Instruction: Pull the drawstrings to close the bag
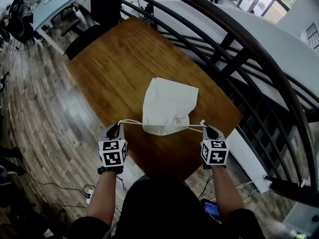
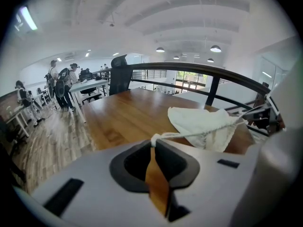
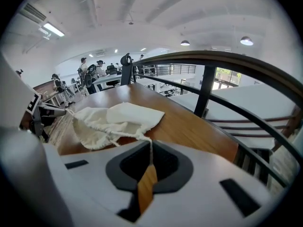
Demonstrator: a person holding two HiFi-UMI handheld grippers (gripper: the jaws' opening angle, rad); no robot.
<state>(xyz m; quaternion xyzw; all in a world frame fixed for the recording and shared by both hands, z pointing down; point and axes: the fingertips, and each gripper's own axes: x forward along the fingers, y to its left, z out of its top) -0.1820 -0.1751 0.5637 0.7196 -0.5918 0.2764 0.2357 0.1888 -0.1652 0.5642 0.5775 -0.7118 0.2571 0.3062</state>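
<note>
A cream cloth drawstring bag (image 1: pixel 168 106) lies on the wooden table (image 1: pixel 119 63), its gathered mouth toward the near edge. Two white drawstrings run sideways from the mouth. My left gripper (image 1: pixel 118 125) is shut on the knotted end of the left drawstring (image 1: pixel 130 122), left of the bag. My right gripper (image 1: pixel 206 128) is shut on the right drawstring (image 1: pixel 195 128), right of the bag. In the left gripper view the cord (image 2: pixel 189 135) stretches taut from the jaws (image 2: pixel 154 141) to the bag (image 2: pixel 203 124). In the right gripper view the cord (image 3: pixel 150 148) rises from the jaws to the bag (image 3: pixel 118 119).
A dark curved railing (image 1: pixel 234 44) runs along the table's far and right side. A black chair (image 1: pixel 104 6) stands at the far end. Wooden flooring (image 1: pixel 35 108) lies left, with desks and people in the distance. Cables lie on the floor near my feet.
</note>
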